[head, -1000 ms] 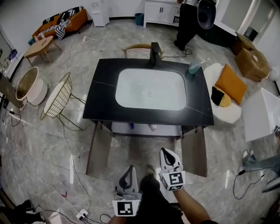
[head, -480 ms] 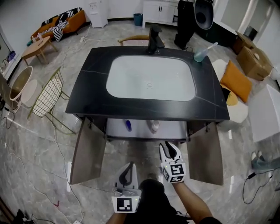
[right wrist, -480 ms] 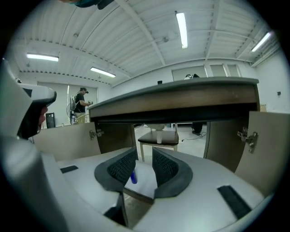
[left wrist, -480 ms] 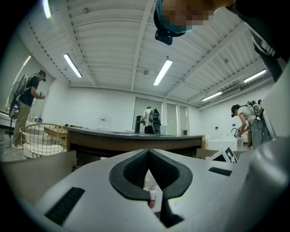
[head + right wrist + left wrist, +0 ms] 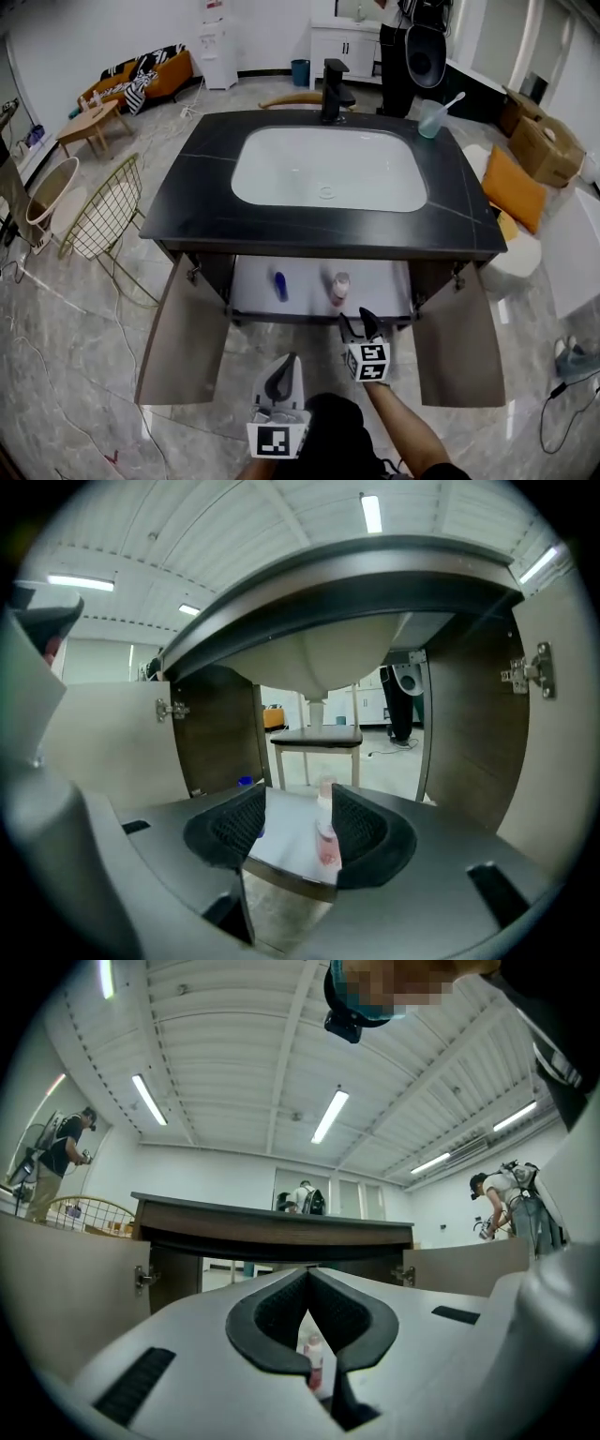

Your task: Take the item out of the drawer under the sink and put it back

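Note:
Under the black sink counter (image 5: 187, 202) the white drawer (image 5: 375, 279) stands pulled out between two open doors. On it stand a small pink bottle (image 5: 339, 287) and a blue bottle (image 5: 279, 285). My right gripper (image 5: 357, 321) is just in front of the drawer's edge, open; its jaws have just been opening and nothing is between them. In the right gripper view the right gripper (image 5: 298, 799) frames the pink bottle (image 5: 325, 834), which stands beyond the tips. My left gripper (image 5: 284, 364) hangs lower and further back, shut and empty. In the left gripper view the left gripper (image 5: 308, 1274) points at the pink bottle (image 5: 312, 1358).
The cabinet doors (image 5: 183, 328) (image 5: 459, 333) swing out on both sides of the drawer. A black faucet (image 5: 333, 89) and a cup with a toothbrush (image 5: 433, 117) stand on the counter. A wire chair (image 5: 98, 211) is at the left, an orange cushion (image 5: 520, 187) at the right.
The view has dropped closer to the vanity. Both grippers have come down toward the drawer, the right one up to its front edge. The right gripper's jaws have opened.

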Tool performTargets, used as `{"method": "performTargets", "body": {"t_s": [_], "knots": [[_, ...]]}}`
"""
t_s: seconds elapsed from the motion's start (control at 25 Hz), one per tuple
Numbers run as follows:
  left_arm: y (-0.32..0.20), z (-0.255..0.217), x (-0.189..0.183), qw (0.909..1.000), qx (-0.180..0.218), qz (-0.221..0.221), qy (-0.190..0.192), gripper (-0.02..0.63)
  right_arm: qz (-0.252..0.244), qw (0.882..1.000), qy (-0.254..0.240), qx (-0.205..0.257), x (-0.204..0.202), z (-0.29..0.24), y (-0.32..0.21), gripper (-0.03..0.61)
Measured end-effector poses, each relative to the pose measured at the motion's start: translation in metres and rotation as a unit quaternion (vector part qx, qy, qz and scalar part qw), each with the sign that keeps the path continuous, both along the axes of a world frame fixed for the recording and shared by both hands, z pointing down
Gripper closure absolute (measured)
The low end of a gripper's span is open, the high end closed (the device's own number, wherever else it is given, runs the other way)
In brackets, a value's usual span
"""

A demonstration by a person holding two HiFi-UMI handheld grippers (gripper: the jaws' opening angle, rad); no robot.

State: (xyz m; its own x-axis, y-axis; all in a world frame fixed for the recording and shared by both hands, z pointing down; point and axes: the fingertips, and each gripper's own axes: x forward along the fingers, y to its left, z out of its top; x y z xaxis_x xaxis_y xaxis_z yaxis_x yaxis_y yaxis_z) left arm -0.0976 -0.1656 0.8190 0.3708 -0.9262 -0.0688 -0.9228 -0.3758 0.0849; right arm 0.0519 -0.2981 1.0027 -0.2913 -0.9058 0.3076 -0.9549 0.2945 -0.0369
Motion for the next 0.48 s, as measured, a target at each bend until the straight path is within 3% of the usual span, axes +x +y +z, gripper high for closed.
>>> {"method": "performTargets", "body": {"t_s": [0.48], "knots": [[-0.021, 0.033, -0.005, 1.0, 0.004, 0.0, 0.0, 0.603, 0.015, 0.999, -0.003, -0.035, 0.001, 0.085, -0.06, 0.331]]}}
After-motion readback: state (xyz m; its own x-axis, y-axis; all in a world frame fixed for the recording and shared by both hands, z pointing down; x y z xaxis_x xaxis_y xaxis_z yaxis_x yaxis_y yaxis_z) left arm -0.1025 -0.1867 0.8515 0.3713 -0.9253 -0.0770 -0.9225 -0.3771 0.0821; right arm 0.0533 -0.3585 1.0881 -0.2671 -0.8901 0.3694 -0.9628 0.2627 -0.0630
